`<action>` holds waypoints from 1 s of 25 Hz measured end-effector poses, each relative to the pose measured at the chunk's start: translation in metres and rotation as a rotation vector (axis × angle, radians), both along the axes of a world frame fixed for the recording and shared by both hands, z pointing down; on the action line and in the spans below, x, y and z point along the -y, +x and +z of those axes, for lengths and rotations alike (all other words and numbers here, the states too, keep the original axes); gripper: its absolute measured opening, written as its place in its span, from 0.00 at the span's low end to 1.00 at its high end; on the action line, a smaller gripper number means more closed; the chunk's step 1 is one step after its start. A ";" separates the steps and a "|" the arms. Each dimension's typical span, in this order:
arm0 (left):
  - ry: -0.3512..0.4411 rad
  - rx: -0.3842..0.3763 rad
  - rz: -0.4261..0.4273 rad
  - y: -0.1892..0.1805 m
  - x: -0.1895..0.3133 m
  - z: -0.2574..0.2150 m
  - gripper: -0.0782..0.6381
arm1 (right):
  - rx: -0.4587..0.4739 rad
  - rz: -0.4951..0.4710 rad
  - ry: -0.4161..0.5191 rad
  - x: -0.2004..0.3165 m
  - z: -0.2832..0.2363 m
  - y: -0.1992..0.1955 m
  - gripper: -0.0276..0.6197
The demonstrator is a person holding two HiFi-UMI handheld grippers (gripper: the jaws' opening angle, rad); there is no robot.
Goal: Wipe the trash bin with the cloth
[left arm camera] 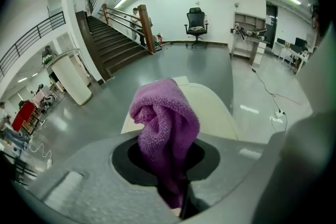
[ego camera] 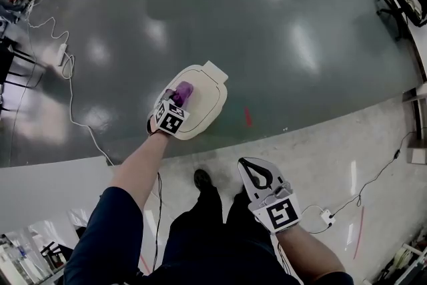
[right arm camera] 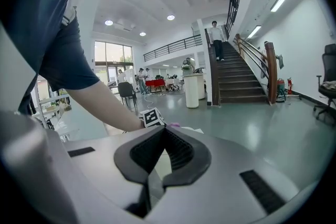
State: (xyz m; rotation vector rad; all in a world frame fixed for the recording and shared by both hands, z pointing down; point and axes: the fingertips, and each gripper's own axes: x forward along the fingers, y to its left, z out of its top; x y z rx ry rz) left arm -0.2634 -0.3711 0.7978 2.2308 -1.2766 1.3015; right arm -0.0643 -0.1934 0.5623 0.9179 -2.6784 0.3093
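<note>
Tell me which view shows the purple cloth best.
The left gripper view: the cloth fills the centre, pinched in the left gripper's jaws over the trash bin. The head view shows a small purple patch over the bin; the right gripper view, only a sliver.

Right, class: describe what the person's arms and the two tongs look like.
The left tongs and right tongs are pale grey with black inner pads, ribbed on the right one. Each carries a white cube printed with black square markers. The person wears dark blue short sleeves.
</note>
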 end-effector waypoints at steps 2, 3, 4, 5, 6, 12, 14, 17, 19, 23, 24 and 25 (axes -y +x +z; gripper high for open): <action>0.001 -0.024 0.010 0.017 -0.011 0.000 0.20 | -0.001 -0.010 0.006 -0.003 -0.002 0.004 0.06; 0.002 -0.034 0.013 0.024 -0.016 0.000 0.20 | 0.000 -0.015 0.011 -0.005 -0.003 0.006 0.06; 0.003 -0.042 0.014 0.030 -0.021 0.000 0.20 | 0.000 -0.019 0.014 -0.007 -0.005 0.008 0.06; 0.005 -0.048 0.013 0.035 -0.026 0.001 0.20 | 0.000 -0.023 0.014 -0.009 -0.005 0.011 0.06; 0.005 -0.055 0.013 0.040 -0.030 0.001 0.20 | -0.001 -0.026 0.014 -0.011 -0.006 0.012 0.06; -0.008 -0.088 0.048 0.068 -0.059 0.002 0.20 | -0.004 -0.056 0.009 -0.021 -0.006 0.013 0.06; -0.017 -0.092 0.073 0.074 -0.071 0.003 0.20 | -0.001 -0.069 0.010 -0.024 -0.006 0.009 0.06; -0.016 -0.091 0.078 0.067 -0.082 0.004 0.20 | 0.004 -0.083 0.014 -0.027 -0.007 0.003 0.06; -0.010 -0.087 0.061 0.052 -0.082 0.002 0.20 | 0.008 -0.088 0.015 -0.027 -0.009 -0.001 0.06; 0.000 -0.062 0.005 0.012 -0.067 -0.002 0.20 | 0.005 -0.090 0.006 -0.023 -0.006 -0.010 0.06; 0.002 -0.056 -0.012 0.000 -0.063 -0.002 0.20 | 0.004 -0.092 0.003 -0.022 -0.005 -0.013 0.06; 0.003 -0.050 -0.029 -0.011 -0.059 -0.003 0.20 | 0.002 -0.095 0.001 -0.021 -0.003 -0.016 0.06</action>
